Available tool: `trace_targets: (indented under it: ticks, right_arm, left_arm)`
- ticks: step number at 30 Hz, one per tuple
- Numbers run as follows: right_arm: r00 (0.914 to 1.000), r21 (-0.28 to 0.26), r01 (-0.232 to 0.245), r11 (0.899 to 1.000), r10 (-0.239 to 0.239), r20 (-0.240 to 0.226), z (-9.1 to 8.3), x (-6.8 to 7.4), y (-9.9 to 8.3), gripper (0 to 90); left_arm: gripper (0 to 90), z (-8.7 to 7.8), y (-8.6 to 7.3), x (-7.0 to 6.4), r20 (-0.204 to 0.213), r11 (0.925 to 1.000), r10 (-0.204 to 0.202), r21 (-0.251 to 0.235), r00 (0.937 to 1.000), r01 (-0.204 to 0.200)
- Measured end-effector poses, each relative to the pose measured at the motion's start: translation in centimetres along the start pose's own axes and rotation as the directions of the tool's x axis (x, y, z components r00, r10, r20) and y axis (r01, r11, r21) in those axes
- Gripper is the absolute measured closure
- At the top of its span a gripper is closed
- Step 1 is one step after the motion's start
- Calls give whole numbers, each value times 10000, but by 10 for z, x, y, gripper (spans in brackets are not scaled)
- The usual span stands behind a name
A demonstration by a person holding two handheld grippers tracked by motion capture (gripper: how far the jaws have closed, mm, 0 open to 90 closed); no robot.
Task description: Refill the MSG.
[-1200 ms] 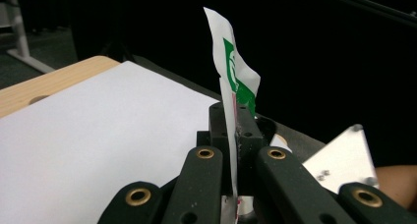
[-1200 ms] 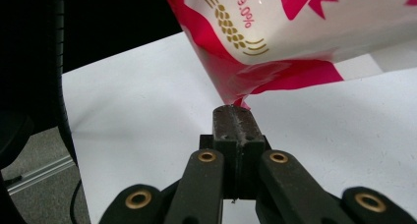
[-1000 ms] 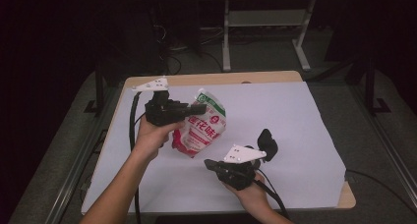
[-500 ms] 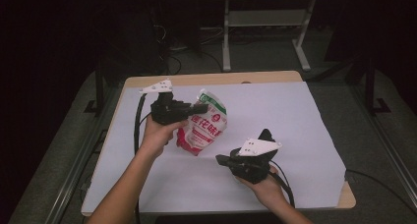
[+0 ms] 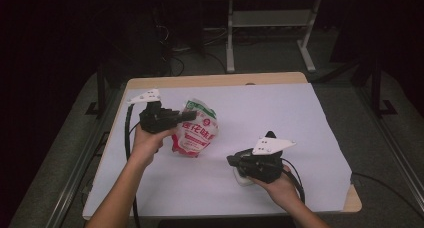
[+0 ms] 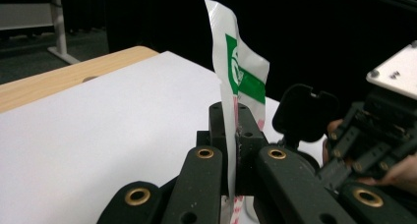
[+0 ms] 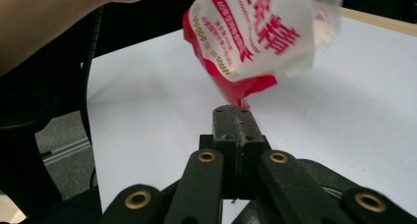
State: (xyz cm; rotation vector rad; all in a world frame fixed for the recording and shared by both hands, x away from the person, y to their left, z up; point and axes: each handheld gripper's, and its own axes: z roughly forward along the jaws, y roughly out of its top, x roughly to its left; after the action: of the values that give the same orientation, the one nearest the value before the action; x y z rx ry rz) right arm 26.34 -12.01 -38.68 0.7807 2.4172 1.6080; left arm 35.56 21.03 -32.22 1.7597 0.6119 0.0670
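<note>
A red and white snack bag (image 5: 196, 132) with a green top edge hangs above the white table cover. My left gripper (image 5: 192, 116) is shut on its upper edge. In the left gripper view the jaws (image 6: 235, 117) pinch the thin white and green film (image 6: 237, 71) of the bag. My right gripper (image 5: 231, 160) sits low over the table to the bag's right, pointing at it. In the right gripper view its jaws (image 7: 232, 112) are shut on nothing, just short of the bag's red bottom corner (image 7: 246, 94).
A white sheet (image 5: 295, 113) covers the wooden table (image 5: 215, 80). A black cable (image 5: 128, 138) trails from the left gripper along the table's left side. A metal table frame (image 5: 270, 20) stands on the floor behind. A small white thing (image 5: 241, 178) lies under the right hand.
The left gripper and the bag have drifted a little left. The right gripper has shifted right and away from the person, now pointing at the bag.
</note>
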Motion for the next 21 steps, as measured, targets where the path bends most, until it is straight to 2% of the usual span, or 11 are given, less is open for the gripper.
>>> trace_targets:
  ticks: [6, 11, 13, 18, 21]
  right_arm:
    - [10000, 14, -65, 10000, 65, 10, -3, -2, -1, 900]
    - [10000, 37, -51, 10000, 51, 8, -7, -4, -1, 900]
    - [10000, 46, 33, 10000, -33, -4, -8, -4, -1, 900]
    - [10000, 112, 70, 9999, -69, -57, -8, -2, -2, 900]
    - [9999, 130, 71, 9999, -69, -105, -9, -2, -2, 900]
  left_arm:
    - [897, -24, -11, 7, -412, 9993, -290, -249, 9987, 280]
    - [897, -40, -23, 11, -351, 9991, -358, -251, 9987, 349]
    - [897, -47, -27, 12, -516, 9993, -344, -192, 9981, 335]
    - [897, -60, -36, 14, -610, 9990, -448, -36, 9971, 447]
    - [897, -65, -40, 14, -725, 9991, -344, 224, 9968, 361]
